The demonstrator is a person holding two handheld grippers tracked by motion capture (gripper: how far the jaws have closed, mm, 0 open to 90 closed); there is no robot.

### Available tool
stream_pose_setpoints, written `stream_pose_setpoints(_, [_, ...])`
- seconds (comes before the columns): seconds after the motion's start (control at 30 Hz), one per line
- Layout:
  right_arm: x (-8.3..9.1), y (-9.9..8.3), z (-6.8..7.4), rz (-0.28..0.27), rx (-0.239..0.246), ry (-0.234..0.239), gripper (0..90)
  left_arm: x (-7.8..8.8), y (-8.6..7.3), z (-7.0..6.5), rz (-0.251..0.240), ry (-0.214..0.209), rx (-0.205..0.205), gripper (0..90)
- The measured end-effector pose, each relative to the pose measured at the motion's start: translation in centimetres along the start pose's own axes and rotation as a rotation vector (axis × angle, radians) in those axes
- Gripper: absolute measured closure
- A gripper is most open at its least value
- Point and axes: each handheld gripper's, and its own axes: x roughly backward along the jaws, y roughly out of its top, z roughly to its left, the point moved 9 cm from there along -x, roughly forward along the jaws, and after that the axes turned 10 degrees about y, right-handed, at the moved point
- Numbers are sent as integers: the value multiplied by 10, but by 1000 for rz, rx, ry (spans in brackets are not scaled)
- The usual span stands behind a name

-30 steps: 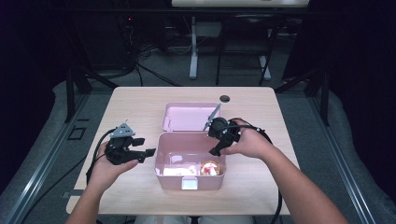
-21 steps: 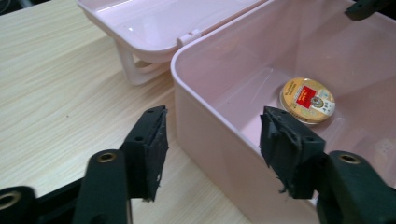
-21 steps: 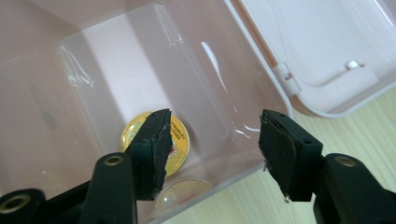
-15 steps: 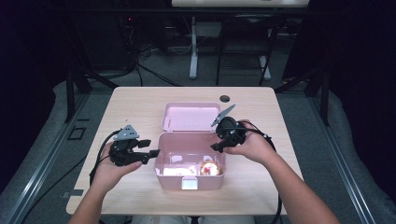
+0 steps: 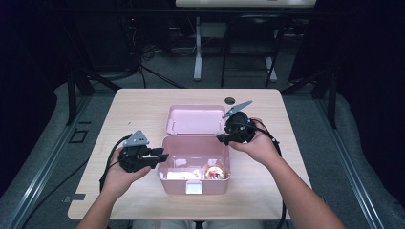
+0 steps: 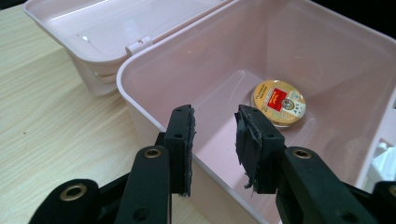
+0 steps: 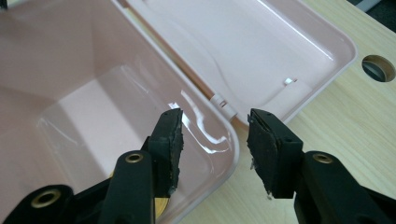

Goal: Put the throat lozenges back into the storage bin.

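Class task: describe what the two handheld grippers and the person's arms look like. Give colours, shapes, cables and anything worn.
Both the left gripper and the right gripper are black, each topped by a grey three-cornered plate, with a black cable trailing back. Up close, each has two flat black arms with brass-coloured rivets, ending in jaws faced with worn, frayed black pads. The forearms are bare, with no sleeves, gloves or watch visible.

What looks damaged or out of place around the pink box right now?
The pads of the left gripper look frayed and ragged at the edges. The pink box sits upright, its lid open flat behind it, a round tin inside; nothing spilled.
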Motion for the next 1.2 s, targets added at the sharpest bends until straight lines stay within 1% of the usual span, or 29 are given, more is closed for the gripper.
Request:
stream_pose_setpoints(0.03, [-1, 1, -1, -5, -10, -3, 542, -1, 0, -1, 1, -6, -5, 675])
stream_pose_setpoints(0.1, [-3, 2, -4, -7, -12, -13, 542, -2, -1, -2, 5, -13, -5, 706])
stream_pose_setpoints(0.23, [-6, 5, -8, -26, -25, -28, 544, -5, -3, -7, 20, -22, -22, 730])
stream_pose_setpoints(0.4, [-7, 7, -14, -38, -55, -41, 550, -10, -6, -11, 42, -32, -18, 764])
stream_pose_setpoints(0.5, [-10, 7, -17, -38, -74, -49, 549, -12, -7, -12, 46, -35, -14, 786])
stream_pose_setpoints(0.53, [-10, 7, -19, -41, -73, -52, 550, -13, -7, -12, 45, -35, -13, 792])
stream_pose_setpoints(0.63, [-12, 9, -20, -54, -87, -55, 551, -15, -8, -13, 45, -36, -17, 814])
stream_pose_setpoints(0.67, [-13, 11, -23, -71, -103, -56, 552, -16, -9, -14, 48, -42, -19, 821])
stream_pose_setpoints(0.87, [-17, 13, -29, -81, -119, -71, 554, -19, -11, -17, 59, -47, -28, 836])
stream_pose_setpoints(0.9, [-18, 13, -29, -84, -129, -73, 554, -20, -11, -17, 59, -45, -28, 839])
stream_pose_setpoints(0.97, [-18, 13, -31, -83, -127, -78, 553, -21, -12, -18, 64, -45, -33, 843])
stream_pose_setpoints(1.03, [-19, 13, -33, -85, -137, -84, 554, -22, -13, -19, 65, -48, -30, 848])
stream_pose_setpoints(1.1, [-19, 13, -35, -87, -136, -89, 554, -22, -13, -19, 62, -48, -27, 851])
stream_pose_setpoints(1.13, [-19, 13, -39, -90, -151, -94, 554, -22, -13, -19, 63, -50, -31, 856])
stream_pose_setpoints(1.17, [-19, 13, -39, -90, -151, -94, 554, -22, -13, -19, 63, -50, -31, 859])
stream_pose_setpoints(1.2, [-19, 12, -42, -89, -157, -102, 554, -22, -13, -19, 65, -56, -33, 862])
